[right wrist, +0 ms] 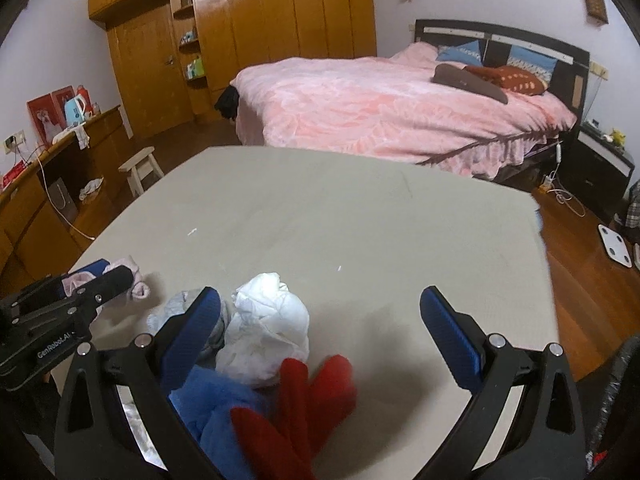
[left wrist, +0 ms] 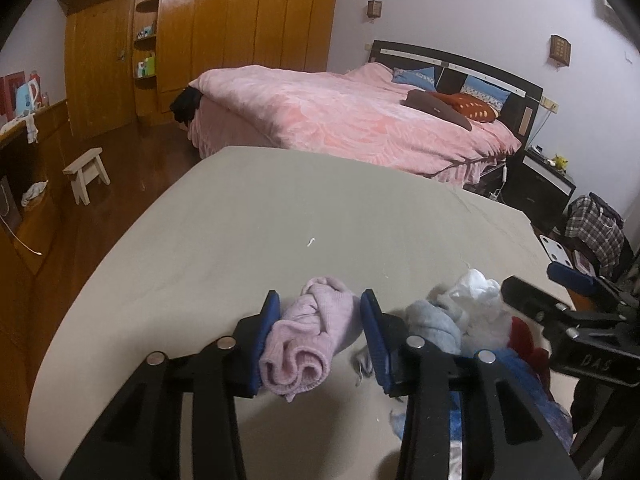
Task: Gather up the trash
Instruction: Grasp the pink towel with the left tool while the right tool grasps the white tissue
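A rolled pink sock (left wrist: 304, 344) lies on the beige table (left wrist: 280, 208), and the blue pads of my left gripper (left wrist: 320, 300) press on it from both sides. To its right is a pile: a grey sock (left wrist: 436, 320), a crumpled white wad (right wrist: 268, 328), a red cloth (right wrist: 312, 392) and a blue cloth (right wrist: 224, 404). My right gripper (right wrist: 320, 294) hangs open over this pile, its left finger (right wrist: 196, 328) beside the white wad and nothing gripped. In the right wrist view the left gripper (right wrist: 108, 272) shows at the left with the pink sock (right wrist: 138, 280).
A small white scrap (left wrist: 310, 242) lies mid-table. Beyond the table stands a bed with a pink cover (right wrist: 380, 108). A wooden stool (right wrist: 142, 170) and low cabinet (right wrist: 48, 200) are at the left, a wardrobe (right wrist: 260, 20) behind, a white scale (right wrist: 616, 244) on the floor at right.
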Motion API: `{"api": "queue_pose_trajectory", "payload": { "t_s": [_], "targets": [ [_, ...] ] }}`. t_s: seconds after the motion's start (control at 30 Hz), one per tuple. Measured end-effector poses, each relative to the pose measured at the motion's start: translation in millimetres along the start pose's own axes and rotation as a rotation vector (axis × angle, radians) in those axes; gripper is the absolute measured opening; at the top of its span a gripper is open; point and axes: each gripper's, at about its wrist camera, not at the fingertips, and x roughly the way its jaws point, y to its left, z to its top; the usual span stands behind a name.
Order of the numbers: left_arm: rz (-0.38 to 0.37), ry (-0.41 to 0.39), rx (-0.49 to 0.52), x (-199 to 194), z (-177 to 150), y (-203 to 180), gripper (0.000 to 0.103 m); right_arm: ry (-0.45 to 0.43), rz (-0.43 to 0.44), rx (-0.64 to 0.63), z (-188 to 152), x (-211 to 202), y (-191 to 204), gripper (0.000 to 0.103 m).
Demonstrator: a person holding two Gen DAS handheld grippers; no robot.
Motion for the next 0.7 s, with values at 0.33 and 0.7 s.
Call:
{"api": "queue_pose_trajectory", "payload": {
  "t_s": [0.33, 0.7],
  "targets": [
    [0.006, 0.002, -0.010, 4.5, -0.1, 3.1, 0.041, 0.129, 0.077, -0.031, -9.3, 28.3, 14.9, 0.067],
    [0.001, -0.013, -0.008, -1.8, 4.0, -0.9, 0.041, 0.091, 0.162, -0.035, -2.3, 12.0, 18.1, 0.028]
  ]
}}
